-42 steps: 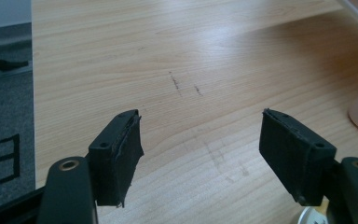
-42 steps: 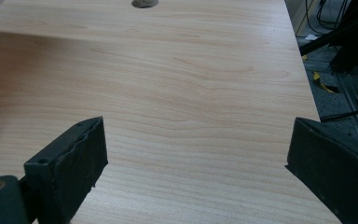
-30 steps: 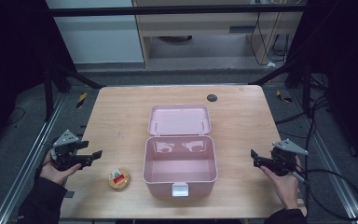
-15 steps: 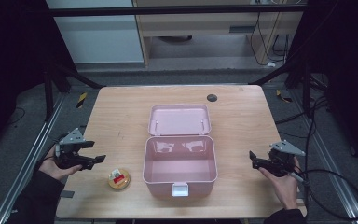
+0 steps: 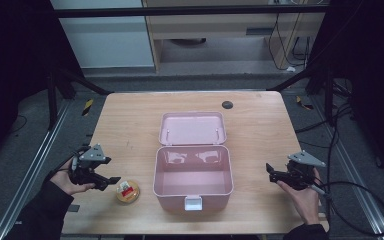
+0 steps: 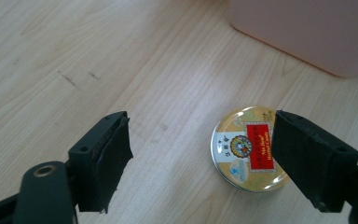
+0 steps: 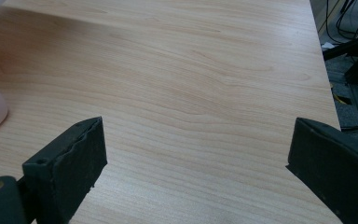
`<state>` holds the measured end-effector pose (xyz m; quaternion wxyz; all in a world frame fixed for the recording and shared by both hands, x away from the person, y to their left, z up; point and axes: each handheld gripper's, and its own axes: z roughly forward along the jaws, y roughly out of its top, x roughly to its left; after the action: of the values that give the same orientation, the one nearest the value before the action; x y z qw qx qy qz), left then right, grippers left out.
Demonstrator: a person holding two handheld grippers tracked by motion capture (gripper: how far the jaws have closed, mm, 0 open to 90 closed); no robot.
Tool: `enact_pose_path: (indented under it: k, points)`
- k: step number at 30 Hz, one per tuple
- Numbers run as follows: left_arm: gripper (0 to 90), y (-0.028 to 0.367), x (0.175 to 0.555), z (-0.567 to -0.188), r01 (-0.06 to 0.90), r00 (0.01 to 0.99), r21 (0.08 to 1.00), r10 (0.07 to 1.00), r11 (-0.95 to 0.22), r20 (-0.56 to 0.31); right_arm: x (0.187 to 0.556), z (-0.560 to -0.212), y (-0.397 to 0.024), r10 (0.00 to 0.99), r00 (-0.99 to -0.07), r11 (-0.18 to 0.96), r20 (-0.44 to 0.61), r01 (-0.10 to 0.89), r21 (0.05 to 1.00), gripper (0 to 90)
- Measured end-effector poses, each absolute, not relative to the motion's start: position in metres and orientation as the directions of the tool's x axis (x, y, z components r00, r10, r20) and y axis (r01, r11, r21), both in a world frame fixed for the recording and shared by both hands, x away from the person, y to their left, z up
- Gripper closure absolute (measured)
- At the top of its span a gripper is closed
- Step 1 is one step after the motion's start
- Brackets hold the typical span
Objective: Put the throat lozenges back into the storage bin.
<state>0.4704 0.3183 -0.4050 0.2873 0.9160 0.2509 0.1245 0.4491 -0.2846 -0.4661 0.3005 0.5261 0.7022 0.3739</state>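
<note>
At the near left, the left gripper is hovering just left of the round gold-rimmed tin with its red label (writing too small to read), its jaws having just been opening, released. The tin is lying beside the open pink plastic box. The right gripper, at the near right, is gaping unladen.

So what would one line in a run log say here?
left tongs: jaws just opening, nearing round gold tin | right tongs: open, idle | pink plastic box: lid open
</note>
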Motion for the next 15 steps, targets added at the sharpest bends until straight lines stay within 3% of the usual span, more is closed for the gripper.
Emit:
enact_pose_path:
  k: [15]
  points:
    - [14.1, 0.293, 0.468, -0.420, 0.306, 0.911, 0.488, 0.400, -0.818, 0.099, 0.451, -0.469, -0.284, 0.960, -0.276, 0.181, -0.035, 0.524, 0.832, 4.6]
